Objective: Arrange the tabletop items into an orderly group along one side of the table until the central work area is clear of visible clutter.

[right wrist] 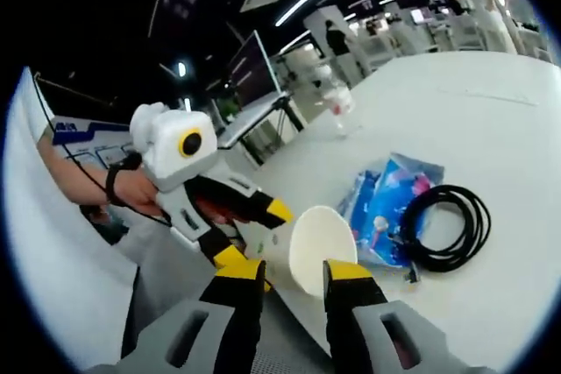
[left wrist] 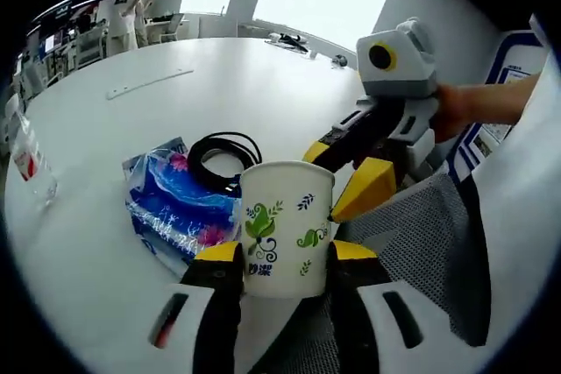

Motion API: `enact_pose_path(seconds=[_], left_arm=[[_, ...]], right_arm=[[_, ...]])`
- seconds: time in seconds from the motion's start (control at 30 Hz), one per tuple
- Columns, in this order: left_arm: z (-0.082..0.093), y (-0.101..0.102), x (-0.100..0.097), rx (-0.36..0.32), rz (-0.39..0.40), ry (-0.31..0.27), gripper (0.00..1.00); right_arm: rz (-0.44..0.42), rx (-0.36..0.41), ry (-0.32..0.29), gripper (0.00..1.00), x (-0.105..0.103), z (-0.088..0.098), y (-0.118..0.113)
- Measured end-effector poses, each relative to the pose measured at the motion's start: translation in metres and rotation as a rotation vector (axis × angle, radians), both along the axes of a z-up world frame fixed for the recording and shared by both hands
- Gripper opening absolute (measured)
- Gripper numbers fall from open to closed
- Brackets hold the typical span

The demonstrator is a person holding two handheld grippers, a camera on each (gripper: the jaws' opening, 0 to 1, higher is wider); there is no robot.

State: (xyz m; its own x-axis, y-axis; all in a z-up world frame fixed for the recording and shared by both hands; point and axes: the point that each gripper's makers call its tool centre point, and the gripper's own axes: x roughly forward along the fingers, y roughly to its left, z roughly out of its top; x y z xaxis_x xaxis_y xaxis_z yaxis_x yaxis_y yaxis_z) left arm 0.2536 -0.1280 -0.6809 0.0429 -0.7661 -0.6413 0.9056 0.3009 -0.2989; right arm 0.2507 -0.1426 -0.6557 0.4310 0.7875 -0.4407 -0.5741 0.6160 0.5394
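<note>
The paper cup (left wrist: 287, 227), white with green leaf prints, sits right at the near edge of the white bench (left wrist: 131, 120), and it looks held there on purpose: the left claw (left wrist: 273, 256) has its two yellow-tipped jaws pressed against the cup's lower sides, one on each flank, pinching it upright so it can be carried or nudged without tipping. From the right gripper view the same cup (right wrist: 321, 248) shows its open mouth, just ahead of the right claw (right wrist: 294, 276), whose jaws stand spread with a clear gap between them and nothing in it; I'd judge it is waiting its turn, not helping with the grip. That right claw (left wrist: 346, 183) also comes into the left gripper view, just beside the cup's rim on the right, close enough that I cannot tell whether a jaw tip touches it. Just beyond the cup from the left claw lies a blue printed plastic packet (left wrist: 175, 203), flat on the bench, with a coil of black cable (left wrist: 225, 157) resting partly on it. Farther off to the left stands a clear plastic bottle (left wrist: 26, 159), well apart from the rest. With cup, packet and cable bunched near this edge, the grouping seems well along, the bottle being the straggler.
</note>
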Motion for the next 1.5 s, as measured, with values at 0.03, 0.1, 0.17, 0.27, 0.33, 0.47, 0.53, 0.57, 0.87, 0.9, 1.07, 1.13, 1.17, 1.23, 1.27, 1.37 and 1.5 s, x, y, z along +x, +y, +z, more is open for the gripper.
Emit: enact_pose_path(seconds=[0.03, 0.1, 0.17, 0.27, 0.33, 0.47, 0.53, 0.57, 0.87, 0.9, 1.07, 1.13, 1.17, 1.23, 1.27, 1.37, 1.5], left_arm=[[0.001, -0.001, -0.001, -0.002, -0.005, -0.001, 0.37], [0.001, -0.001, -0.001, -0.003, -0.011, -0.001, 0.38], [0.001, -0.002, -0.003, -0.003, -0.022, 0.001, 0.38], [0.001, -0.002, -0.005, -0.004, -0.039, 0.003, 0.38], [0.000, -0.003, -0.007, -0.002, -0.051, 0.001, 0.38], [-0.002, -0.003, -0.009, 0.004, -0.065, 0.001, 0.38], [-0.002, -0.003, -0.010, 0.008, -0.071, 0.001, 0.38], [-0.002, -0.003, -0.010, 0.008, -0.072, 0.002, 0.37], [-0.001, -0.003, -0.007, 0.008, -0.061, -0.002, 0.35], [0.000, -0.003, -0.007, 0.007, -0.058, -0.003, 0.35], [0.003, -0.002, -0.003, 0.003, -0.034, -0.010, 0.33], [0.004, -0.001, -0.001, 0.001, -0.020, -0.009, 0.33], [0.006, 0.000, 0.000, -0.004, -0.004, -0.006, 0.33], [0.009, 0.001, 0.007, -0.021, 0.042, -0.003, 0.34], [0.011, 0.001, 0.009, -0.032, 0.063, 0.000, 0.34], [0.016, 0.003, 0.015, -0.053, 0.116, 0.001, 0.34], [0.020, 0.006, 0.022, -0.074, 0.170, -0.002, 0.34]], right_arm=[[0.001, 0.005, 0.002, 0.19, 0.000, 0.001, 0.000], [0.009, 0.017, 0.010, 0.17, -0.002, 0.002, 0.001], [0.015, 0.022, 0.012, 0.15, -0.004, 0.003, 0.001], [0.022, 0.041, 0.021, 0.13, -0.006, 0.005, 0.002], [0.025, 0.052, 0.024, 0.11, -0.007, 0.007, 0.002], [0.036, 0.067, 0.027, 0.07, -0.009, 0.009, 0.004], [0.042, 0.080, 0.027, 0.04, -0.010, 0.011, 0.005], [0.044, 0.085, 0.026, 0.01, -0.010, 0.012, 0.006], [0.034, 0.094, 0.023, 0.00, -0.009, 0.014, 0.004], [0.031, 0.096, 0.022, 0.00, -0.009, 0.014, 0.003], [0.009, 0.095, 0.022, 0.00, -0.007, 0.012, -0.003], [0.001, 0.098, 0.022, 0.00, -0.006, 0.013, -0.005], [-0.002, 0.098, 0.021, 0.00, -0.006, 0.013, -0.006], [-0.011, 0.092, 0.022, 0.00, -0.005, 0.010, -0.009], [-0.016, 0.088, 0.023, 0.00, -0.005, 0.010, -0.010], [-0.039, 0.095, 0.026, 0.00, -0.005, 0.010, -0.018], [-0.064, 0.101, 0.034, 0.00, -0.007, 0.009, -0.026]])
